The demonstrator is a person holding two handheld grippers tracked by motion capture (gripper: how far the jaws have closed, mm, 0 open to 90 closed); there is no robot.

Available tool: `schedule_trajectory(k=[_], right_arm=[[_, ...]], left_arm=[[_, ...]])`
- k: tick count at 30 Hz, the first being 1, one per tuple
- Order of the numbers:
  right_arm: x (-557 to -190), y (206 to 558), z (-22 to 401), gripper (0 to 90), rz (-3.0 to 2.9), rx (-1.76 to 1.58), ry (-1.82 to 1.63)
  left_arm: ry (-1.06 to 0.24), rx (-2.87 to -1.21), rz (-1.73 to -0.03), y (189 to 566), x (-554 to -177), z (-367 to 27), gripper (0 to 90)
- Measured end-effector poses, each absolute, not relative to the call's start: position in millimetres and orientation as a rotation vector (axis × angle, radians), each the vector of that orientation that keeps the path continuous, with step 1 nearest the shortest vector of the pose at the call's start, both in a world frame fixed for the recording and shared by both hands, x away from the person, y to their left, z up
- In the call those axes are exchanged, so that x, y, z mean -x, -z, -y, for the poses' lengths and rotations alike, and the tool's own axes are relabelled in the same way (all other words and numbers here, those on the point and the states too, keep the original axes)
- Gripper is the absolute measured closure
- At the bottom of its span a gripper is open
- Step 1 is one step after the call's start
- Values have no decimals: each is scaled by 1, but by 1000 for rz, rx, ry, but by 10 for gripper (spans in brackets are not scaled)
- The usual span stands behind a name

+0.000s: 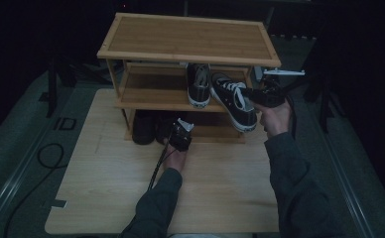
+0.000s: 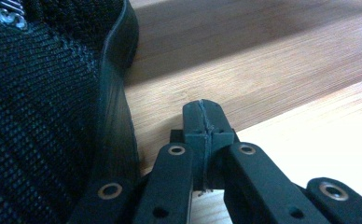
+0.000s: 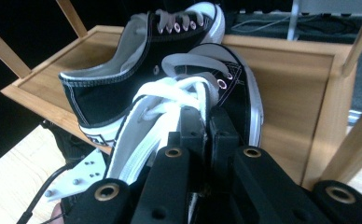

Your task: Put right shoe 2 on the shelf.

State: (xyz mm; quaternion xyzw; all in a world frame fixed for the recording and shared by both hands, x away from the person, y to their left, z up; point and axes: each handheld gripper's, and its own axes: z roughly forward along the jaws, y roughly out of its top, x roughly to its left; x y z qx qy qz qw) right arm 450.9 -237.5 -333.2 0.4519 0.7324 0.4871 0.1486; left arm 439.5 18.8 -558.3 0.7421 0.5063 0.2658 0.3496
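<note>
Bamboo shoe rack (image 1: pixel 131 49) fills my high view; my right gripper (image 1: pixel 260 94) holds a black sneaker (image 1: pixel 232 101) overhanging the middle shelf's front edge, beside its mate (image 1: pixel 199 84). My left gripper (image 2: pixel 202 123) view: jaws closed on nothing, beside a black mesh shoe (image 2: pixel 39 121) (bare board to the right). My right gripper (image 3: pixel 206 128) view: jaws clamp the black sneaker's (image 3: pixel 237 93) side wall.
</note>
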Motion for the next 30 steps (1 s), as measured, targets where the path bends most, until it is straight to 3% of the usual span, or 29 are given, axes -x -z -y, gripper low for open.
schedule_trajectory(k=[5, 10, 18, 26, 30], right_arm=[[-453, 337, 241, 866, -2100, -1321, -1408], [-457, 336, 247, 756, -2135, -1340, -1389], [-444, 322, 259, 685, -2112, -1279, -1403], [-431, 314, 274, 685, -2101, -1240, -1377], [-424, 315, 280, 729, -2115, -1243, -1347]], left_arm=[[-688, -1923, -1311, 558, -439, -19, 900], [-688, -1923, -1311, 558, -439, -19, 900], [-688, -1925, -1311, 558, -439, -19, 900], [-689, -1923, -1312, 558, -439, -19, 900], [-688, -1923, -1311, 558, -439, -19, 900]])
